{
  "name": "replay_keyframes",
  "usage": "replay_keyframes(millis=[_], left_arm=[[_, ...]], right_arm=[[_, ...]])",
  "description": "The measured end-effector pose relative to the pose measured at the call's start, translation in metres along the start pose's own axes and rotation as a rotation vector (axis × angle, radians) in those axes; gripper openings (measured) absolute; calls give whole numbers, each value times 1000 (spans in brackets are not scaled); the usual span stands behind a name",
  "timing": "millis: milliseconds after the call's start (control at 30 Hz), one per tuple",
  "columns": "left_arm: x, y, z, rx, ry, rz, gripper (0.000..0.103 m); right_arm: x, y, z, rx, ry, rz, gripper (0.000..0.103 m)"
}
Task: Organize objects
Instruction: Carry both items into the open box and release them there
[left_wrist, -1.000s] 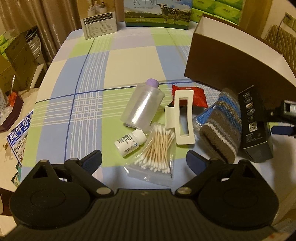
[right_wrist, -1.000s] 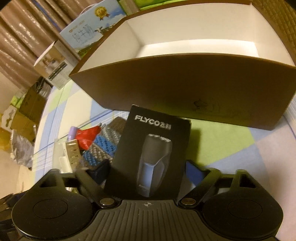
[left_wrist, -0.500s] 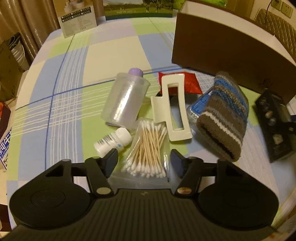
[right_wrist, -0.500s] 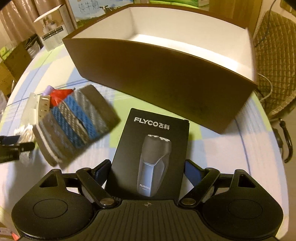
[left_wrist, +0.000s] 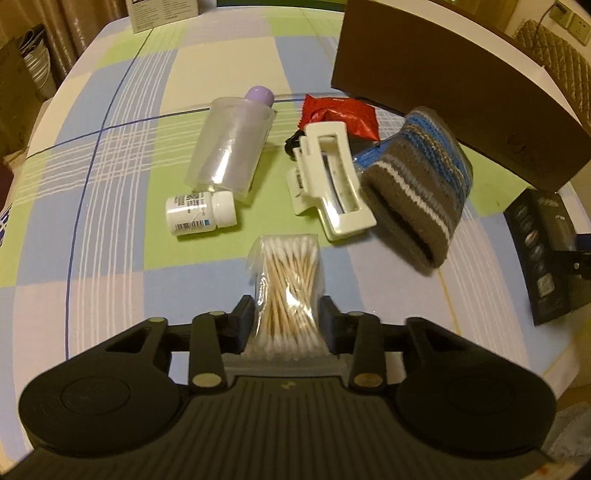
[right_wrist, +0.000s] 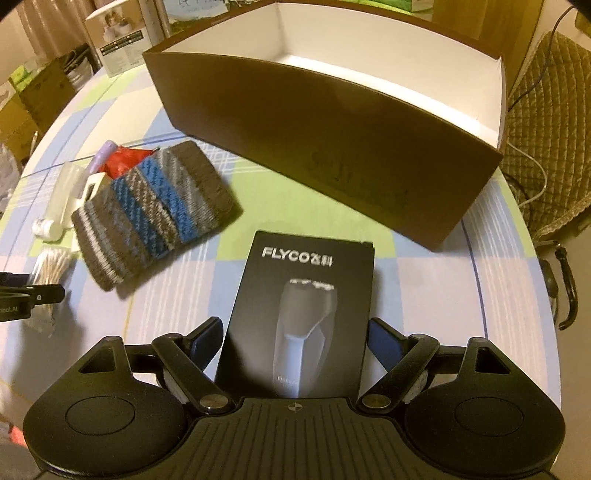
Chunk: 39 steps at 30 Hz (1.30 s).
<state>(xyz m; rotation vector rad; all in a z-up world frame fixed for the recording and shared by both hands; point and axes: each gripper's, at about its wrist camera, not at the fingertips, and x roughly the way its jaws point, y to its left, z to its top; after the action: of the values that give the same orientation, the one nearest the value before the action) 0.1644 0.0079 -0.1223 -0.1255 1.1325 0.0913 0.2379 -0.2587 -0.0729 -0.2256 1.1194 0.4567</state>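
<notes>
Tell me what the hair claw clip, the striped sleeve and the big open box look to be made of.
Hair claw clip: apparently hard plastic, cream, smooth with a slight sheen, moulded teeth. Striped sleeve: knitted yarn, matte; visible stitches and ribbed edge in grey, blue and white. Big open box: probably cardboard, matte brown outside, white inside, with thin, straight walls.

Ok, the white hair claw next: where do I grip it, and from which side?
Grip the hair claw across its long rectangular frame, coming from above, fingers on the two long sides. It lies flat; the knit pouch crowds its right side, so bite nearer the free end toward the cotton swabs.
</notes>
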Motion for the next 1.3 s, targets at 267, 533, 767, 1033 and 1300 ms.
replay_keyframes(millis=[267,533,767,1033,1300], left_arm=[[9,-8,11,-6,-9,58,27],[-6,-5,3,-39,-13,42,20],[-38,-20,13,-14,-78,-6,20],[-66,-58,65,50,-214,-98,20],[-69,-106,137,129,-334,-147,20]], right_arm=[[16,5,4,-16,14,-37,81],[-4,-1,-5,-21,-7,64,77],[-48,-7,12,20,-99,156,77],[-87,-18,63,52,-267,183,77],[-81,-57,119,133,-360,104,77]])
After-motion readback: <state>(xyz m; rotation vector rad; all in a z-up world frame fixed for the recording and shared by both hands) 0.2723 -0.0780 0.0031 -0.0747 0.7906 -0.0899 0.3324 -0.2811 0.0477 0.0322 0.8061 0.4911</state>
